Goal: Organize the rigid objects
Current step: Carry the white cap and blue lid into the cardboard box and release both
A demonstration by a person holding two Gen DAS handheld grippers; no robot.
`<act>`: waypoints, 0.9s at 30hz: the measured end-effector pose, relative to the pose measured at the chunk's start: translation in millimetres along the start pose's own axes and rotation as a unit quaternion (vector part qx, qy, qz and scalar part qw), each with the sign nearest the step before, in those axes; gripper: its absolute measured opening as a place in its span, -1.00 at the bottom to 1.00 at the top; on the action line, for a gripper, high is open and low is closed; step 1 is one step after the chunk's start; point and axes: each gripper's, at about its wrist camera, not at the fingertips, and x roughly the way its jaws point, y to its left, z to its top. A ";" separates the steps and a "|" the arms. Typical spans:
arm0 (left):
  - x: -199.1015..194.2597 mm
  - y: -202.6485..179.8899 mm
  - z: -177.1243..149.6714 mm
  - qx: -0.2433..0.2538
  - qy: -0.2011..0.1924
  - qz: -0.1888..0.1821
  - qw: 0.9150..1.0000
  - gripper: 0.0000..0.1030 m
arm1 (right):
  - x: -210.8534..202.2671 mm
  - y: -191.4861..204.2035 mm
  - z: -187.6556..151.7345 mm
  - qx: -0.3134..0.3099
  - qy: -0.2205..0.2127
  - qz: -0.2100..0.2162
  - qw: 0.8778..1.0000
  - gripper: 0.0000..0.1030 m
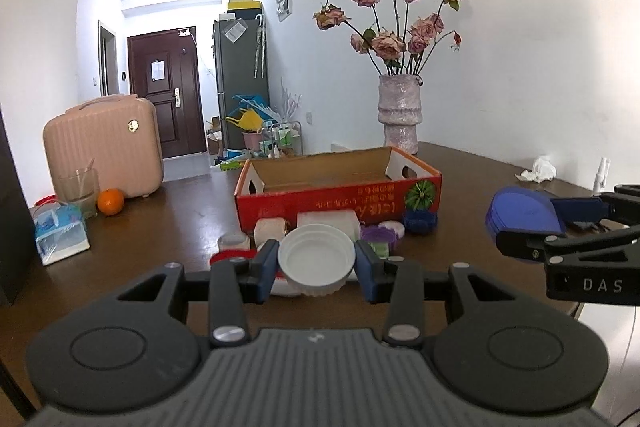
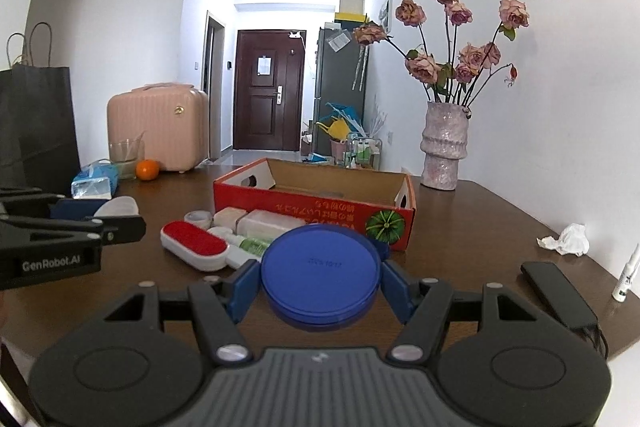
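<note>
A round white plastic lid (image 1: pixel 316 254) sits pinched by its rim between the narrowly spread blue pads of the left gripper (image 1: pixel 317 267), raised above the brown wooden table (image 1: pixel 168 227). A round blue plastic lid (image 2: pixel 320 275) is clamped edge to edge in the right gripper (image 2: pixel 320 285), whose fingers stand wider. Just beyond both stands an open red cardboard box (image 2: pixel 312 209), with small white containers (image 2: pixel 256 221) clustered against its near wall.

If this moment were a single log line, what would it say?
left gripper: shut on white lid | right gripper: shut on blue lid | red box: open, ahead on table
</note>
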 end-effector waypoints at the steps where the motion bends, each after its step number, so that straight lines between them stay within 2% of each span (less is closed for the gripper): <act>1: 4.6 2.2 3.8 -0.002 -0.001 -0.001 1.000 -0.20 | 5.1 -1.7 3.9 0.000 0.000 0.000 1.000 0.26; 8: 58.9 22.0 44.3 -0.010 -0.005 -0.004 1.000 -0.20 | 56.4 -22.1 40.3 0.007 -0.007 0.000 1.000 0.26; 18: 192.1 61.6 124.9 -0.027 0.017 -0.015 0.999 -0.20 | 174.1 -67.1 116.5 0.030 0.003 0.013 0.999 0.26; 22: 261.7 79.4 155.5 -0.045 0.050 -0.028 0.997 -0.20 | 244.7 -87.4 149.1 0.037 0.027 0.013 0.999 0.26; 24: 300.5 83.6 165.0 -0.034 0.071 -0.034 0.996 -0.20 | 284.7 -93.6 161.8 0.033 0.050 0.010 0.998 0.26; 25: 325.2 85.4 168.8 -0.028 0.091 -0.035 0.995 -0.20 | 307.5 -96.6 167.5 0.031 0.065 0.009 0.997 0.26; 27: 372.8 94.3 170.5 -0.049 0.146 -0.054 0.987 -0.20 | 348.6 -102.3 173.1 0.032 0.097 0.010 0.995 0.26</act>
